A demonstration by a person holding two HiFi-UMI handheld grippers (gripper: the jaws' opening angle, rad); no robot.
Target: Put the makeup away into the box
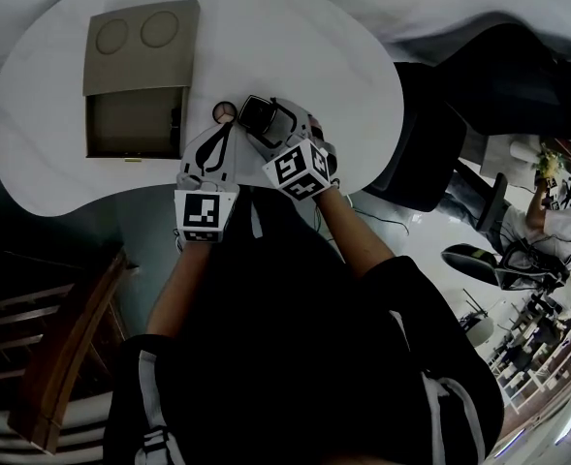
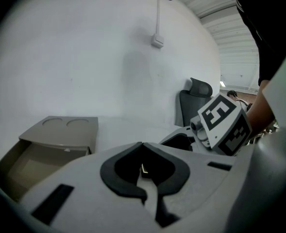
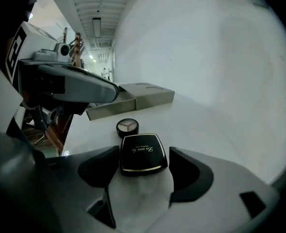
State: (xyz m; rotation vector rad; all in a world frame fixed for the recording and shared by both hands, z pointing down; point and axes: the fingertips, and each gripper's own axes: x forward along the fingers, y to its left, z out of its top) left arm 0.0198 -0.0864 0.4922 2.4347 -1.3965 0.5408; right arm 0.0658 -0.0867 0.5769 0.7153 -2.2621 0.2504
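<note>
Right gripper view showed the black square compact (image 3: 140, 157) lying flat and closed on the white table (image 3: 201, 115), a short way from the open front of the tan box (image 3: 133, 98). It sat squarely between the jaws of the right gripper (image 3: 144, 149), which stood wide apart. A sliver of space showed on each side, so the pads were not yet pressing on it.

The case looked like hard, glossy plastic with a gilt edge. It was probably light and stiff but slick under rubber, and whatever pressed powder or mirror it held would likely crack if it were dropped. The best hold seemed to be across its two straight sides at mid-length, low on the shell so the hinged lid was not levered open, and kept level on the way to the box.

A small round compact (image 3: 127, 126) rested between the square one and the box, just beside the square one's far edge. The box was open and looked empty.

The left gripper (image 2: 143, 144) hung near the box's nearer corner with its jaws closed tip to tip, and no makeup could be made out in them.
</note>
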